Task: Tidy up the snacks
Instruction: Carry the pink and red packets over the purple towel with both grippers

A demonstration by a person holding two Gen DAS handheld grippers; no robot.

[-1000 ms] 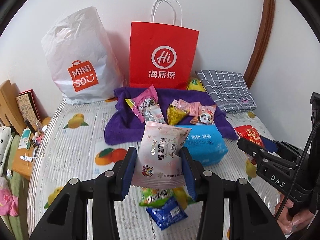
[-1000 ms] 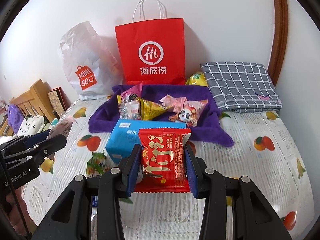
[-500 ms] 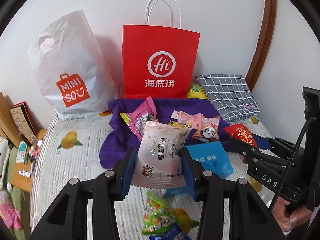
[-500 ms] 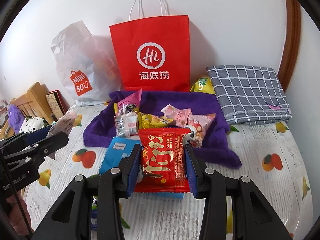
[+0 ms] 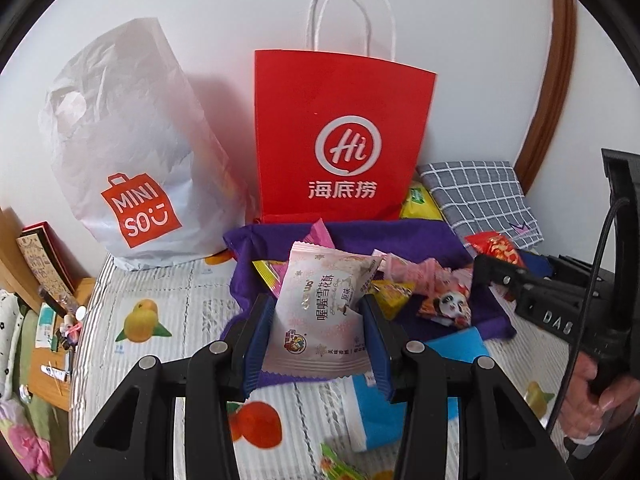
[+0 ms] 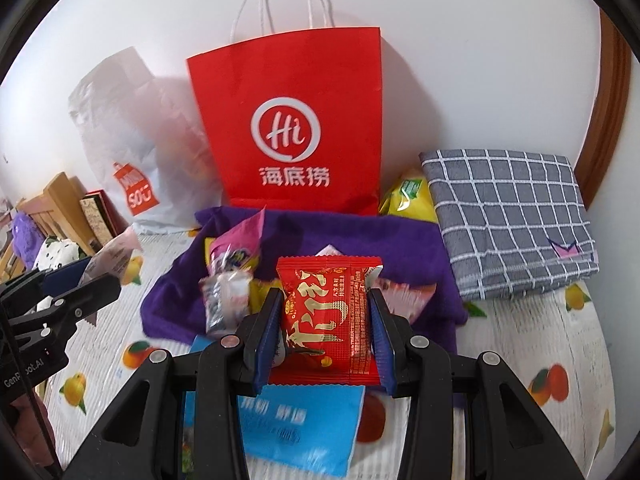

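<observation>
Left wrist view: the left tongs (image 5: 318, 344) are clenched on a pale pink snack packet (image 5: 320, 316), held upright between the two blue pads (image 5: 256, 344). Straight beyond the tongs lies a purple towel (image 5: 420, 236) on the bed (image 5: 176, 300), whose cover is printed with oranges. A loose heap of snacks rests on the towel: a pink wrapper (image 5: 320, 234) just behind the held packet, a yellow packet (image 5: 390, 294) just right of the tongs and a panda-print packet (image 5: 448, 306) further right. Past the towel a red paper bag (image 5: 340, 136) stands against the wall, with a white plastic bag (image 5: 132, 152) to its left and a grey checked cloth (image 5: 480, 196) folded to its right. A blue pack (image 5: 380, 408) lies on the bed below and right of the tongs. At the right edge the right tongs (image 5: 504, 268) carry a red snack packet (image 5: 496, 246), and the person's hand (image 5: 600, 396) grips the handle.

Right wrist view: the right tongs (image 6: 326, 330) are clamped on the red snack packet (image 6: 330, 316), upright between their pads, above the near edge of the purple towel (image 6: 360, 232). Directly under the tongs lies the blue pack (image 6: 296, 424). Left of the tongs on the towel sit a silvery wrapper (image 6: 224, 300) and the pink wrapper (image 6: 240, 240). Beyond stand the red paper bag (image 6: 292, 120), the white plastic bag (image 6: 132, 140) to its left, and the grey checked cloth (image 6: 508, 220) to the right. At the left edge the left tongs (image 6: 86, 280) grip the pale pink snack packet (image 6: 112, 256).
</observation>
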